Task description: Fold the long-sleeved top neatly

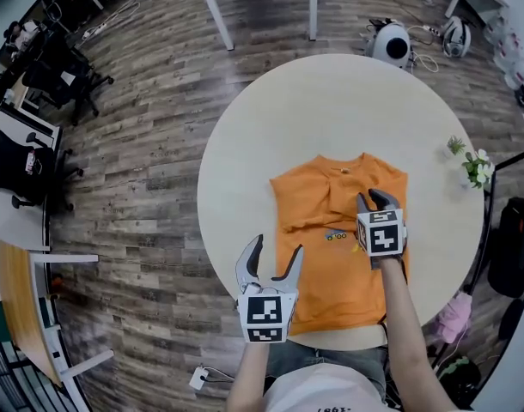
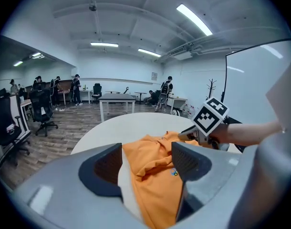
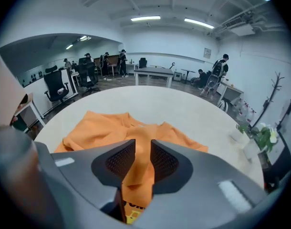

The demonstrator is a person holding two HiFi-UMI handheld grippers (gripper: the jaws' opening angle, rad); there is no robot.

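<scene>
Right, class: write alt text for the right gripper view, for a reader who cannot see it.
The right gripper pinches a raised fold of an orange top between its fingers. The rest of the top lies rumpled on a round pale table, with a small plant at the right edge.

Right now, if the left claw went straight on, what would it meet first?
Probably the top: the open left claw aims at its left part, nothing between them. Its height over the cloth is unclear.

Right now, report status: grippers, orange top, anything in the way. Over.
Left gripper open, at left edge of orange top. Right gripper shut on a pinched ridge of it. Top lies on table; nothing blocking.
</scene>
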